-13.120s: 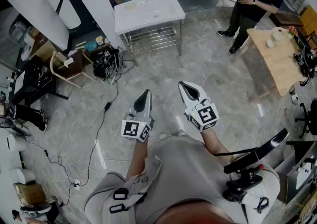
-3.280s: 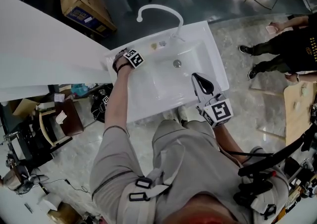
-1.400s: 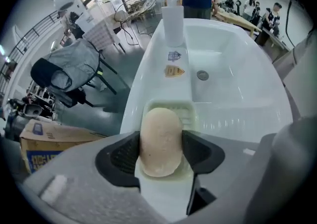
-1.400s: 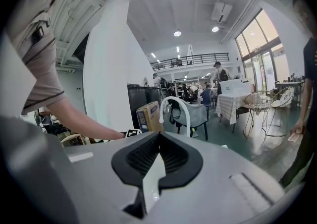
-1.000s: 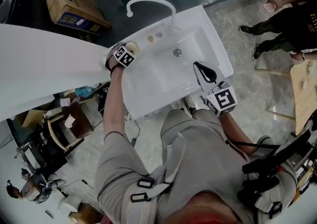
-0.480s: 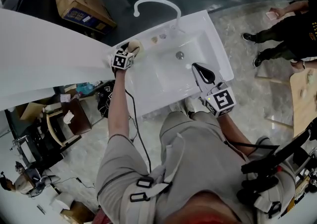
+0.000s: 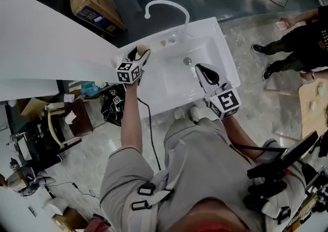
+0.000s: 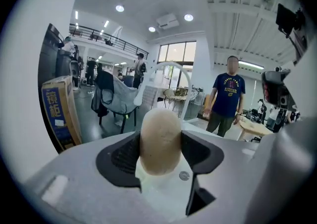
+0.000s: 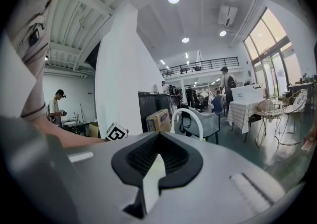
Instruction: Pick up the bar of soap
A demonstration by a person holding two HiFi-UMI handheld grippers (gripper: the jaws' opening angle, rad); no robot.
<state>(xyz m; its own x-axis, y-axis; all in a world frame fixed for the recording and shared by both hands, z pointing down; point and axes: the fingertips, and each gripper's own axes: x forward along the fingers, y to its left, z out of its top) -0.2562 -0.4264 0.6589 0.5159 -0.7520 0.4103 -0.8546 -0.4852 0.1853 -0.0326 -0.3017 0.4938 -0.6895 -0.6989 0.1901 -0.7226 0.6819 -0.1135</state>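
Soap [image 8: 159,141] sits clamped upright in the left claw [image 7: 139,54] over the sink's [image 7: 228,66] back left corner; the right claw [image 7: 204,73], closed and empty, hangs near its front edge.

Bar of soap [image 8: 159,141]: held between the jaws of the left gripper [image 7: 139,54], above the back left corner of the sink [image 7: 154,103].
Right gripper [image 7: 200,69]: positioned over the basin, just right of the drain [image 7: 187,61].
Faucet [image 7: 166,5]: mounted at the sink's back edge.
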